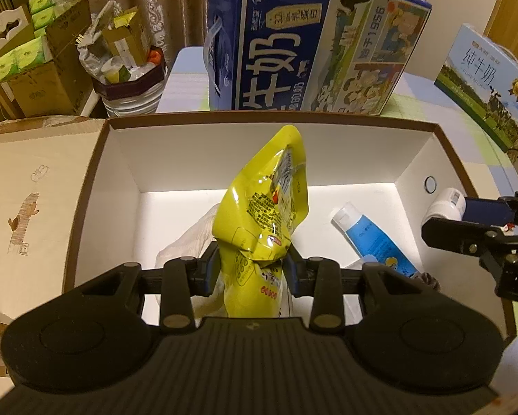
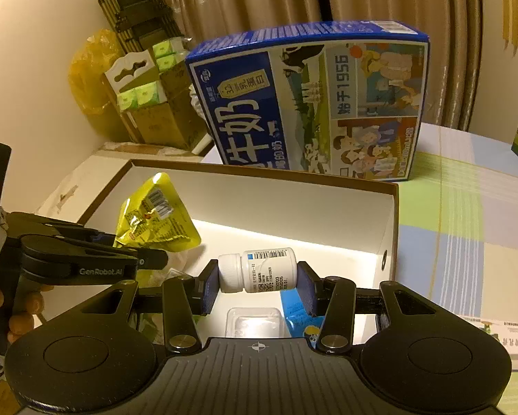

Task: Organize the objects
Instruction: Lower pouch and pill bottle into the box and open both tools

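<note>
Yellow and shiny, the snack pouch [image 1: 264,221] stands up in the middle of the left wrist view, pinched tight by the left gripper [image 1: 255,269] over the white box [image 1: 224,159]. Under the pouch lies a crumpled white bag [image 1: 189,238]. A blue tube [image 1: 373,238] lies on the box floor at the lower right of that view.

In the right wrist view, the right gripper [image 2: 257,282] squeezes a small white bottle [image 2: 259,269] sideways, its cap against the left finger, over the right part of the box. Below the bottle, a clear plastic case [image 2: 253,321] lies on the box floor, beside the blue tube.

Behind the box, a big blue milk carton [image 2: 307,100] stands on the worktop [image 2: 466,207], which has a checked cloth. At the upper left, a brown cardboard box holds green tissue packs [image 1: 24,55].
</note>
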The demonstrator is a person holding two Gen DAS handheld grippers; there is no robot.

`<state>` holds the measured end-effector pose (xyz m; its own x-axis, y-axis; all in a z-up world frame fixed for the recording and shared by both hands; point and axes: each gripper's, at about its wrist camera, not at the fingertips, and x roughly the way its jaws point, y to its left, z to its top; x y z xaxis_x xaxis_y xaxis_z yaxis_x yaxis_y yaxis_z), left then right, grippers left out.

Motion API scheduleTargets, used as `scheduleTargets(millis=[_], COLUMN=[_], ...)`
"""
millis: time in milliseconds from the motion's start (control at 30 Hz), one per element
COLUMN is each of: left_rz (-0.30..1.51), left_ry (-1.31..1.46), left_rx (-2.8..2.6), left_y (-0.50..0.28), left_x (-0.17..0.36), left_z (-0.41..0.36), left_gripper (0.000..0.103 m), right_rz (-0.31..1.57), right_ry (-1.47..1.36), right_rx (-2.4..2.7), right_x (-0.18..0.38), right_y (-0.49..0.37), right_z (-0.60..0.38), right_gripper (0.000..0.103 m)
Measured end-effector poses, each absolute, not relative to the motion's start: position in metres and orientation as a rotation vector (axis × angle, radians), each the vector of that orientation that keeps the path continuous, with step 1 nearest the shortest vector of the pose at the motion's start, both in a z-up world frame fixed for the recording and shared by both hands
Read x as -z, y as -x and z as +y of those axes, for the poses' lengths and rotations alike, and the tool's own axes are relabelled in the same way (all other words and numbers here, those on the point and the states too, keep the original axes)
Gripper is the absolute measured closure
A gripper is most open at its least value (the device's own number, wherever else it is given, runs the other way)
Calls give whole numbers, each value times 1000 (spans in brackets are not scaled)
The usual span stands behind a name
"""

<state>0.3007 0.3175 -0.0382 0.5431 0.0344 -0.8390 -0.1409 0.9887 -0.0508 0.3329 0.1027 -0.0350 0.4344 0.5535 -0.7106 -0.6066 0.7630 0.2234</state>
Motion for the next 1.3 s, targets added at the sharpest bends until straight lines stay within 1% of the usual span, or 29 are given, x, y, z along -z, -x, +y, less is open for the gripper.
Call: scheduleTargets(millis=[100, 167, 367, 400, 500, 533, 600, 700, 767, 800, 967, 1033, 1300], left_rz=[1005, 1010, 1011, 1008, 987, 981, 977, 969, 966, 964, 957, 967, 989], left_ry=[111, 108, 108, 112, 115, 115, 116, 110, 125, 139, 153, 157, 172], left_rx=[-98, -94, -86, -86, -83, -86, -97, -119, -133, -140, -149, -154, -182], left_y=[-309, -314, -325, -326, -328, -328, -328, -327, -325, -325, -320, -317, -306], left_x=[44, 47, 51, 51, 49, 48, 47, 46, 43, 42, 34, 34, 35], left_z=[319, 321, 325, 326, 330, 331, 334, 338, 343, 346, 351, 351, 353], left_gripper=[69, 63, 62, 58, 55, 51, 46, 42, 33, 25, 25, 23, 19], right_rz=[869, 877, 884, 886, 889, 892, 898, 909, 916, 918, 935, 947, 966], right_ry=[72, 72, 79, 78, 80, 80, 82, 89, 94, 96, 109, 118, 121], right_rx=[-723, -723, -726, -727, -728, -729, -730, -734, -738, -739, -746, -743, -760], right_x=[39, 41, 45, 45, 47, 48, 50, 53, 55, 56, 61, 64, 76], right_y=[-338, -341, -348, -348, -349, -350, -351, -351, -352, -352, -353, -354, -363], right_z=[107, 109, 115, 116, 117, 117, 119, 121, 123, 123, 130, 132, 141], right_gripper=[59, 59, 59, 59, 59, 59, 59, 59, 59, 59, 59, 59, 59])
